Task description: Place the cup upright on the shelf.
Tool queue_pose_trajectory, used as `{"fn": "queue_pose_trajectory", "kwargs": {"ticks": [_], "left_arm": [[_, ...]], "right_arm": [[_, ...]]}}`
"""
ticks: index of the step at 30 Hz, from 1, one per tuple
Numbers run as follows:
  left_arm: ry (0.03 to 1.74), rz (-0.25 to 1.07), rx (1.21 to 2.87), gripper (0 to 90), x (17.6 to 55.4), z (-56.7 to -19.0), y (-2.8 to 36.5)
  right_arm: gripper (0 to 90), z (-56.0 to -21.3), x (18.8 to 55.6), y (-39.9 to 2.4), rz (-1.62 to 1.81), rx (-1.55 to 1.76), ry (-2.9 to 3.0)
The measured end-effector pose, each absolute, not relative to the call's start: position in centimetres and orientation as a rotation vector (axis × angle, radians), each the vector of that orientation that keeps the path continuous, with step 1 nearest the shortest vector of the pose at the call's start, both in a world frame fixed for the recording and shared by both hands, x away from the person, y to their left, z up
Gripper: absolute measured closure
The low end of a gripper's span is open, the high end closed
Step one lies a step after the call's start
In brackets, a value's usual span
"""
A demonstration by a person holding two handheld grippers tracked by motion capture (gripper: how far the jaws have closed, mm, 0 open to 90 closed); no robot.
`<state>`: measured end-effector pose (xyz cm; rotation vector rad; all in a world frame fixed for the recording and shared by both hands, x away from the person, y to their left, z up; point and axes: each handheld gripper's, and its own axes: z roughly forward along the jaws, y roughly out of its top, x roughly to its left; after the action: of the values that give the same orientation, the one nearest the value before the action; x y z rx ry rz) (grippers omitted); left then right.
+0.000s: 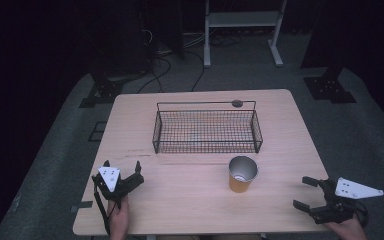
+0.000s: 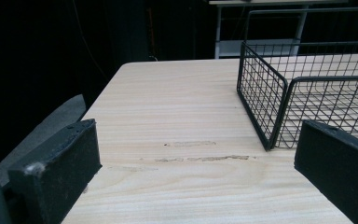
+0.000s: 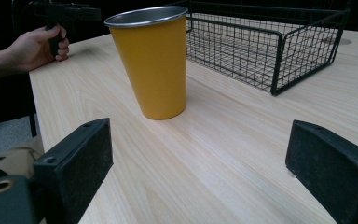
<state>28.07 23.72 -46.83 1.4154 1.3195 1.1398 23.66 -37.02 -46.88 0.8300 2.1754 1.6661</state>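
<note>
Yellow cup (image 3: 151,65) upright ahead of spread right gripper (image 3: 198,172), apart.

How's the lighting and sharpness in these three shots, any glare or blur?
High view: dim, room beyond the table nearly black, the cup soft. Left gripper view: evenly lit and sharp on the wire basket, dark background. Right gripper view: brightest, a faint sheen on the cup's metal rim, and the near tongs slightly soft.
</note>
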Motion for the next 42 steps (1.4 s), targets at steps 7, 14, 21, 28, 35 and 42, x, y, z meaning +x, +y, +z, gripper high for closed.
{"fn": "queue_pose_trajectory", "kwargs": {"ticks": [7, 14, 21, 28, 35, 42], "left_arm": [[1.321, 1.139, 1.417, 0.0, 28.1, -46.8, 23.7], [1.319, 1.133, 1.418, 0.0, 28.0, -46.8, 23.7], [1.313, 1.138, 1.426, 0.0, 28.0, -46.8, 23.6], [1.312, 1.141, 1.428, 0.0, 28.0, -46.8, 23.6], [1.312, 1.14, 1.429, 0.0, 28.0, -46.8, 23.6], [1.31, 1.14, 1.429, 0.0, 28.0, -46.8, 23.5]], "right_arm": [[6.4, -46.7, 24.0, -35.8, 1.651, 0.804, 2.212], [6.4, -46.2, 24.5, -34.3, 1.641, 0.78, 2.236], [6.3, -45.7, 25.2, -33.0, 1.635, 0.777, 2.259], [3.2, -45.7, 25.7, -32.2, 1.624, 0.805, 2.264], [2.8, -45.4, 26.4, -30.8, 1.606, 0.798, 2.297], [2.4, -45.1, 27.2, -29.5, 1.596, 0.785, 2.316]]}}
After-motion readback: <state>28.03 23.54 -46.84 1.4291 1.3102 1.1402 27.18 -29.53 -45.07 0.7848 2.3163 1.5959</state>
